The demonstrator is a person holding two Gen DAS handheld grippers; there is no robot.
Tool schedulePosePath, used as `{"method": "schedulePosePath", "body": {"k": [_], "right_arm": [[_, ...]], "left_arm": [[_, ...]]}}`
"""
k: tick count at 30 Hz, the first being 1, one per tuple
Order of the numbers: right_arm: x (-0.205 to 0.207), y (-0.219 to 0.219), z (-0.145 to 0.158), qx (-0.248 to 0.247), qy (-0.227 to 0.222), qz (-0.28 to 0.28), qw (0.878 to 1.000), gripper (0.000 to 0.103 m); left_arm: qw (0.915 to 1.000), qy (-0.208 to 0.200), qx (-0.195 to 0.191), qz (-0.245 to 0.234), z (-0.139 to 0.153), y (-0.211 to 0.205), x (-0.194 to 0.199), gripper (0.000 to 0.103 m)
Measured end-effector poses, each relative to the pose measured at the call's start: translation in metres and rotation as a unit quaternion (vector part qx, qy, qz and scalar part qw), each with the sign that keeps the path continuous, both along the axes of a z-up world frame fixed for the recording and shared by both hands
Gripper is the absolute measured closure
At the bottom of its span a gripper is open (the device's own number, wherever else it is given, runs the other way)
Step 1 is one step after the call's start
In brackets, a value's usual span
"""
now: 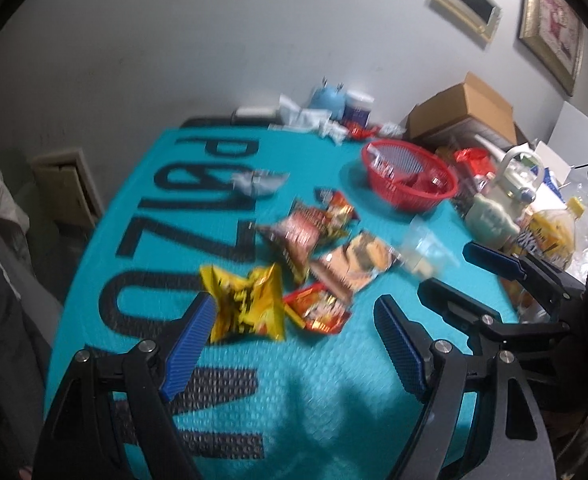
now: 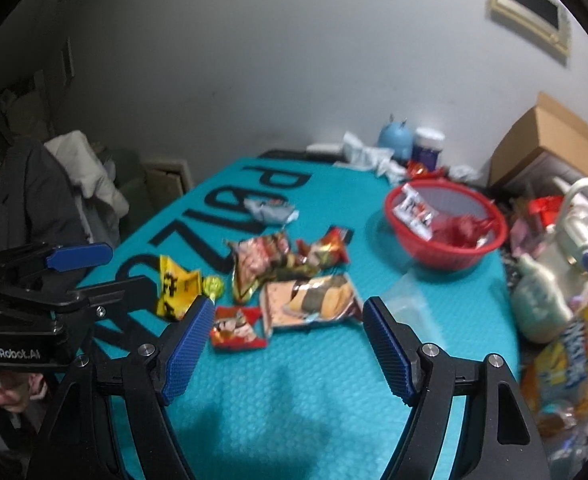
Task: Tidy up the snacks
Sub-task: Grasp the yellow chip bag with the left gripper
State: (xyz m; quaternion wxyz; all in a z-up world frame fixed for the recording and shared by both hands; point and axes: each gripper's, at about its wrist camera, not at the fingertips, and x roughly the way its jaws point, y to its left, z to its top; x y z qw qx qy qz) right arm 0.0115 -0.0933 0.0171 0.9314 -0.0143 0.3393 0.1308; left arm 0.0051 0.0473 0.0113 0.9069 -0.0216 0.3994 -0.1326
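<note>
Several snack packets lie on a teal mat (image 1: 314, 380): a yellow packet (image 1: 249, 304), a small red packet (image 1: 320, 312), a pink biscuit packet (image 1: 354, 264) and red-brown packets (image 1: 314, 228). A red basket (image 1: 410, 178) holds a few packets at the back right. My left gripper (image 1: 294, 344) is open and empty, just short of the yellow packet. My right gripper (image 2: 283, 344) is open and empty, in front of the small red packet (image 2: 237, 328) and the pink packet (image 2: 314, 300). The basket (image 2: 446, 220) also shows in the right wrist view.
A clear plastic tub (image 1: 426, 248) lies right of the packets. A crumpled silver wrapper (image 1: 257, 182) lies further back. A pale green kettle (image 1: 502, 200), orange bags (image 1: 550, 236), a cardboard box (image 1: 466, 112) and a blue toy (image 1: 328, 98) crowd the right and far edges.
</note>
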Motion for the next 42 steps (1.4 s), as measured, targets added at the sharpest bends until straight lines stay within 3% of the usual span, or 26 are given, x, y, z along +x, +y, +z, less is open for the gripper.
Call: {"method": "schedulePosePath", "body": {"k": [18,30,34,36,37,41,42], "right_arm": [[0.041,0.021,-0.057,0.008,0.083,0.048,0.995,0.026],[0.054,0.016,-0.068,0.011,0.108,0.045,0.993,0.026],[0.058,0.011,-0.069,0.01,0.109,0.037,0.993,0.026],[0.058,0.006,-0.068,0.008,0.107,0.028,0.994,0.026],[0.059,0.004,-0.067,0.009,0.107,0.025,0.994,0.026],[0.06,-0.012,-0.058,0.018,0.1,0.008,0.995,0.026],[0.06,-0.017,-0.056,0.015,0.095,0.002,0.995,0.026]], "left_arm": [[0.9968,0.064,-0.041,0.025,-0.058,0.028,0.036,0.022],[0.9922,0.109,-0.053,0.028,-0.089,0.026,0.072,0.022],[0.9936,0.096,-0.051,0.028,-0.089,0.027,0.073,0.022],[0.9947,0.089,-0.046,0.024,-0.089,0.025,0.072,0.028],[0.995,0.089,-0.042,0.02,-0.089,0.023,0.071,0.038],[0.995,0.086,-0.051,0.013,-0.083,0.018,0.067,0.057],[0.9945,0.088,-0.056,0.009,-0.082,0.017,0.066,0.057]]}}
